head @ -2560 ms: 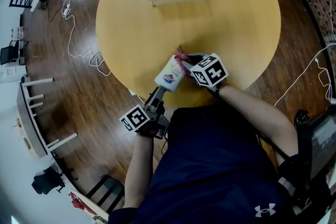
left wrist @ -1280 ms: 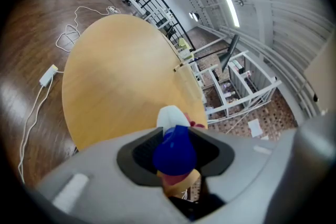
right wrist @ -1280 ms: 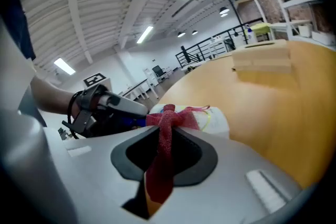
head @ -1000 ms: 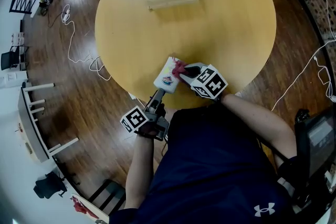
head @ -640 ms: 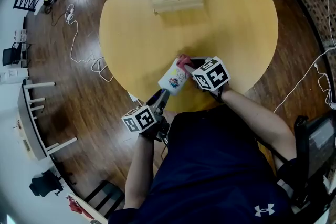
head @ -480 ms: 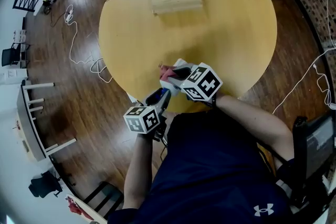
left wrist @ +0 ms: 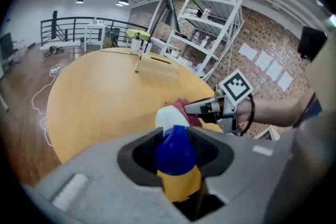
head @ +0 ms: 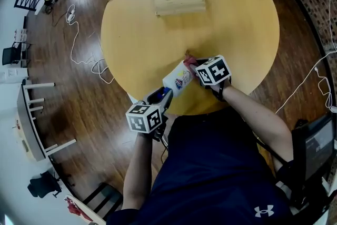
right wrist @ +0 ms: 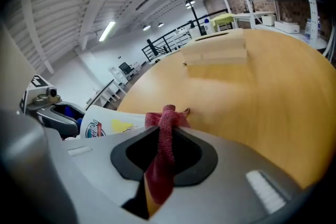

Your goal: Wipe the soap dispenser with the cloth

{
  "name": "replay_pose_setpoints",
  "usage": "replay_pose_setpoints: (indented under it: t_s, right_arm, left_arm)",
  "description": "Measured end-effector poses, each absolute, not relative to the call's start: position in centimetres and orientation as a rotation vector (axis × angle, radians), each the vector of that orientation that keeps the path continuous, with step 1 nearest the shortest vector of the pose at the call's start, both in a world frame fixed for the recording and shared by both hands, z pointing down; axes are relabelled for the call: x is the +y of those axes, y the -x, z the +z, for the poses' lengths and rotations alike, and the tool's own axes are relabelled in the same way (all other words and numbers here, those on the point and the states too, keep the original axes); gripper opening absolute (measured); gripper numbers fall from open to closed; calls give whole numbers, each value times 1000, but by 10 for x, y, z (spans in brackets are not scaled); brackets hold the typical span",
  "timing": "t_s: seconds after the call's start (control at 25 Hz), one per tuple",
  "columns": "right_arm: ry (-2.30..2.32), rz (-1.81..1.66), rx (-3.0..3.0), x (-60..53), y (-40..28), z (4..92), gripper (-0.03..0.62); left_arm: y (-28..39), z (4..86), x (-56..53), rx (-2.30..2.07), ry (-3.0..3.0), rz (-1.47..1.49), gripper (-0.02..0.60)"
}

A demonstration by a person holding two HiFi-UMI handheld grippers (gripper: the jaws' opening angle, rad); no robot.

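- Red cloth (right wrist: 167,118) clamped in right gripper (head: 199,68) jaws, tuft poking past the tips.
- Grips soap dispenser (head: 179,79) by its blue top (left wrist: 176,147) with left gripper (head: 162,96), jaws closed on it; holds bottle tilted over near edge of table (head: 231,18).
- Puts cloth at bottle's far end, back from the mid-bottle spot of half a second ago.
- Shows label (head: 182,82) at a new angle versus a second ago; likely rolls bottle between strokes, so wiping looks well under way.
- Hides cloth-to-bottle contact behind right marker cube (head: 213,71) in head view; can't tell whether bottle's base touches table.
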State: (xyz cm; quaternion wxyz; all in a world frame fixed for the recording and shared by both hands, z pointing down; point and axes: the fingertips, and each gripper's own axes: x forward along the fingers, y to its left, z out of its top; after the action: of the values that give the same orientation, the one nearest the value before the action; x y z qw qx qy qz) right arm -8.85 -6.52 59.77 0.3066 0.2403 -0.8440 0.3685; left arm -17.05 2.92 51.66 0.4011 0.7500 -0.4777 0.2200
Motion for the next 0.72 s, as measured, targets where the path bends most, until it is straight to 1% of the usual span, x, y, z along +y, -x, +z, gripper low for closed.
replay_pose_setpoints:
  t_s: [0.12,0.32,0.4,0.52,0.72]
  right_arm:
    - [-664,1036,-2246,-69,80,589,71]
    - [-569,1134,-2451,-59,97,511,71]
    - [-483,1130,-2517,-47,106,484,71]
    - [-422,1123,-2520,-31,108,482,71]
    - [-617,1220,-2389,-44,70,541,71]
  left_arm:
    - [162,511,17,-1143,-2001,717,138]
    - [135,504,17,-915,-2358,1213,138]
    - [124,502,24,-830,-2472,1362,138]
    - [119,503,34,-804,-2543,1441,137]
    - [125,507,46,-840,-2591,1395,137]
